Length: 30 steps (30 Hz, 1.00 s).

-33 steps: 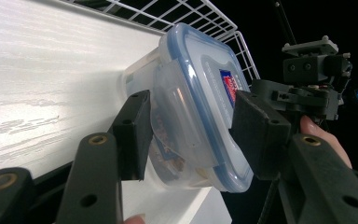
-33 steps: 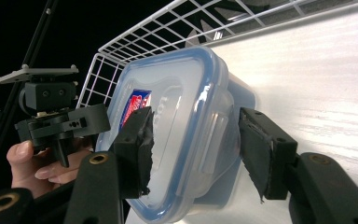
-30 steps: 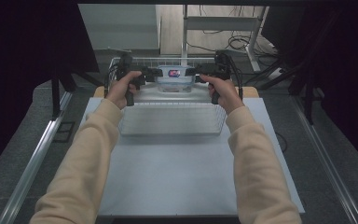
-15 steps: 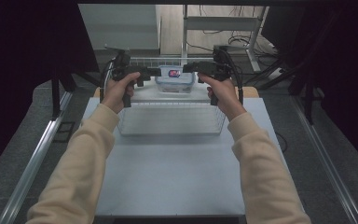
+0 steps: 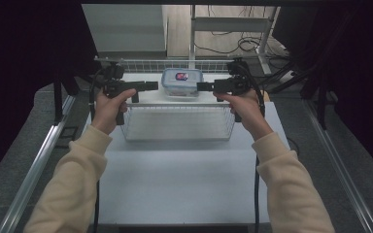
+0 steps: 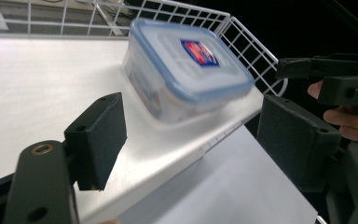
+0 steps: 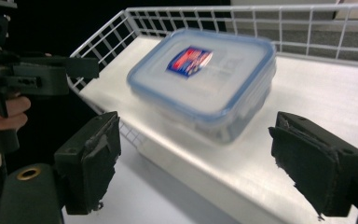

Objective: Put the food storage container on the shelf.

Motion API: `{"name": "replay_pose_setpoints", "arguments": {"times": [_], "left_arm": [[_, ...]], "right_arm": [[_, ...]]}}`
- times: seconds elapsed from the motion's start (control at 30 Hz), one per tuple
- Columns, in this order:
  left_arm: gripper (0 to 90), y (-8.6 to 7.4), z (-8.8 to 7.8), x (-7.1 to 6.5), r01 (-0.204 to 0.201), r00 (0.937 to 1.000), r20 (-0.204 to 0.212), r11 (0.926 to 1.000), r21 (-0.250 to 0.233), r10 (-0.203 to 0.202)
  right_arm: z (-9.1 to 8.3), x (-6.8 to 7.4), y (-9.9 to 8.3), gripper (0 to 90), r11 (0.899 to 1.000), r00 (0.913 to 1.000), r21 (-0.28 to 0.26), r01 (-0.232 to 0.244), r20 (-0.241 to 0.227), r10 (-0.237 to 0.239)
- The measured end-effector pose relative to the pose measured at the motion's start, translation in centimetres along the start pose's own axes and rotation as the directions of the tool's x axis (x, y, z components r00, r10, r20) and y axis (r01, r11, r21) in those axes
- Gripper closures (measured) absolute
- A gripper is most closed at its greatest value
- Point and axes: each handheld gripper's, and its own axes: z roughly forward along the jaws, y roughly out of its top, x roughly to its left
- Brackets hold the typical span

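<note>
A clear plastic container (image 5: pixel 182 82) with a blue-rimmed lid and a red and blue label stands on a white shelf (image 5: pixel 148 97). My left gripper (image 5: pixel 151 86) points at it from the left, a short gap away, and is open. My right gripper (image 5: pixel 203 87) faces it from the right, also open and apart from it. Both sets of jaws have just been opening, with nothing between them. In the left gripper view the container (image 6: pixel 191 70) lies beyond the left gripper (image 6: pixel 193 135). In the right gripper view the container (image 7: pixel 205 79) lies beyond the right gripper (image 7: pixel 205 158).
A white wire basket (image 5: pixel 177 124) hangs under the shelf's front edge. A wire rail (image 5: pixel 141 64) runs along the shelf's back and sides. The pale table top (image 5: pixel 184 184) stretches toward the person, and dark curtains stand on both sides.
Both grippers were tight against the container's sides a second ago. They have opened, drawn outward away from it and risen a little. The container stays on the shelf.
</note>
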Motion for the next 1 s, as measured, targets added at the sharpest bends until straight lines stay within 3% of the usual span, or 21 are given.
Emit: {"name": "replay_pose_setpoints", "arguments": {"times": [0.1, 0.3, 0.6, 0.73, 0.9, 1.0], "left_arm": [[24.4, -1.6, -1.1, -0.6, -0.066, 0.9976, -0.024, 0.9978, -0.002, 0.066], [24.5, -5.6, -3.0, -1.5, -0.122, 0.9924, -0.010, 0.9924, 0.015, 0.123], [24.7, -12.3, -4.7, -1.9, -0.215, 0.9729, -0.071, 0.9739, 0.073, 0.220], [24.6, -14.9, -5.1, -2.0, -0.233, 0.9660, -0.091, 0.9674, 0.099, 0.242], [24.0, -17.5, -5.7, -1.5, -0.201, 0.9707, -0.112, 0.9739, 0.106, 0.212], [23.4, -18.8, -5.7, -1.2, -0.213, 0.9620, -0.145, 0.9680, 0.133, 0.231]], "right_arm": [[-0.8, 0.4, -1.4, 17.8, 0.999, 0.9995, -0.005, 0.033, -0.005, -0.033], [-2.4, 1.1, -5.1, 18.7, 0.997, 0.9967, -0.009, 0.078, -0.021, -0.078], [-5.1, 1.7, -11.7, 20.5, 0.983, 0.9835, -0.023, 0.180, -0.018, -0.180], [-5.4, 1.8, -14.8, 20.6, 0.980, 0.9798, 0.003, 0.199, 0.010, -0.199], [-5.1, 0.9, -18.8, 20.5, 0.978, 0.9766, 0.048, 0.204, 0.059, -0.207], [-4.9, 0.0, -20.6, 20.5, 0.975, 0.9741, 0.090, 0.201, 0.087, -0.209]]}}
